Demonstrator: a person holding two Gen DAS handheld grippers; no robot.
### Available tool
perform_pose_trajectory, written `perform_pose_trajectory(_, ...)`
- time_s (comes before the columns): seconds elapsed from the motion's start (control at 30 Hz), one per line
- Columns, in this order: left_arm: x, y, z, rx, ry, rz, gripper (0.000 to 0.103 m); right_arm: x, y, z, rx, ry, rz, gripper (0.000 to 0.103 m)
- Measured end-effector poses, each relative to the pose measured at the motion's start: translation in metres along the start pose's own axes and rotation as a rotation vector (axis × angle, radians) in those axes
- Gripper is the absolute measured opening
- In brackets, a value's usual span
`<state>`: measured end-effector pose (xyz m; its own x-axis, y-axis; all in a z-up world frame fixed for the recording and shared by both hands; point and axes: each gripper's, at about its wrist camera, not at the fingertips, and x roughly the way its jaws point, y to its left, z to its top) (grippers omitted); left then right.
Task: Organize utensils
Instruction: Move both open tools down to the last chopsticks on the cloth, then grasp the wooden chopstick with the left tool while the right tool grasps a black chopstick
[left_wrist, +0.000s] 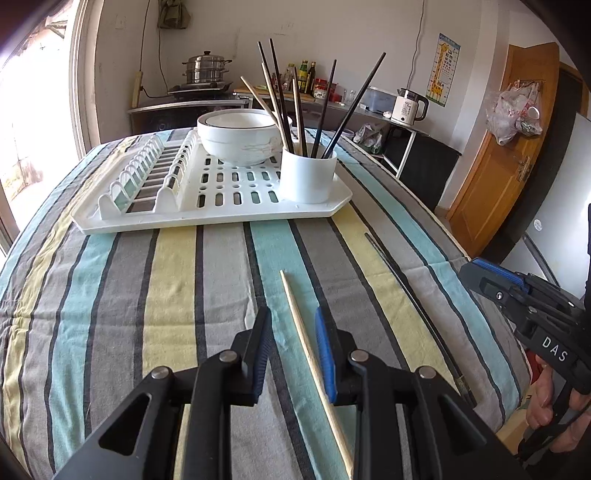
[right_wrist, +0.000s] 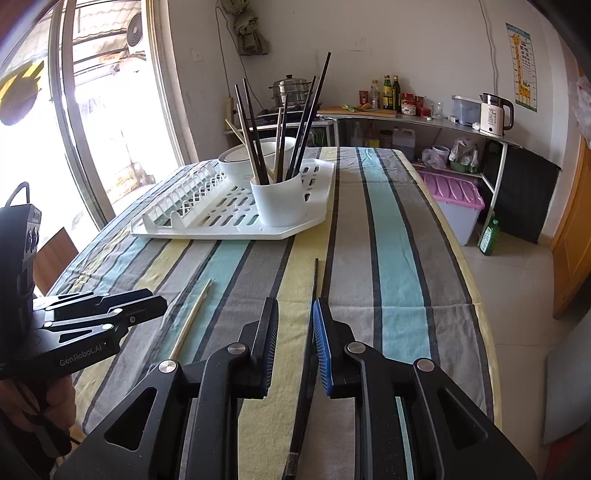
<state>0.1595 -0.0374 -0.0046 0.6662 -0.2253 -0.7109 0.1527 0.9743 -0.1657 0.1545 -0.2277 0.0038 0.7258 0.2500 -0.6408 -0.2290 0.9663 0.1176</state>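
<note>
A wooden chopstick (left_wrist: 295, 306) lies on the striped tablecloth between the fingers of my open left gripper (left_wrist: 293, 319); it also shows in the right wrist view (right_wrist: 192, 317). A black chopstick (right_wrist: 314, 284) lies between the fingers of my open right gripper (right_wrist: 295, 308); in the left wrist view it (left_wrist: 399, 284) lies to the right. A white utensil cup (left_wrist: 307, 175) with several chopsticks stands on the white drying rack (left_wrist: 221, 214), also in the right wrist view (right_wrist: 280, 201).
A white bowl (left_wrist: 240, 140) sits on the rack behind the cup. The table edge (right_wrist: 476, 295) runs along the right. Beyond it stand a purple-lidded bin (right_wrist: 456, 206) and a green bottle (right_wrist: 488, 238) on the floor.
</note>
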Motion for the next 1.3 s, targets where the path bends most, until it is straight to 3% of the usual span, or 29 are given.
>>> perform_pose_trajectory(0.23, 0.033, -0.005, 0.006, -0.028, 0.093, -0.004, 0.026, 0.038, -0.007, 0.013, -0.026, 0.098, 0.012, 0.020)
perform_pose_trajectory(0.47, 0.047, -0.003, 0.005, -0.070, 0.129, 0.001, 0.026, 0.069, -0.009, 0.019, -0.052, 0.172, 0.009, 0.020)
perform_pose_trajectory(0.7, 0.050, -0.006, 0.006, -0.058, 0.114, 0.025, 0.025, 0.090, -0.010, 0.021, -0.066, 0.223, -0.009, 0.020)
perform_pose_trajectory(0.8, 0.051, -0.009, 0.006, -0.039, 0.106, 0.054, 0.019, 0.098, -0.009, 0.021, -0.078, 0.246, -0.020, 0.020)
perform_pose_trajectory(0.87, 0.053, -0.010, 0.007, -0.028, 0.105, 0.072, 0.015, 0.099, -0.007, 0.022, -0.094, 0.242, -0.033, 0.018)
perform_pose_trajectory(0.97, 0.054, -0.010, 0.008, -0.016, 0.105, 0.088, 0.009, 0.101, -0.004, 0.024, -0.105, 0.251, -0.036, 0.006)
perform_pose_trajectory(1.13, 0.057, -0.011, 0.011, 0.011, 0.106, 0.094, 0.006, 0.101, -0.002, 0.025, -0.105, 0.247, -0.023, 0.005)
perform_pose_trajectory(1.3, 0.052, -0.009, 0.015, 0.010, 0.089, 0.076, 0.006, 0.085, -0.004, 0.031, -0.069, 0.187, 0.011, 0.005)
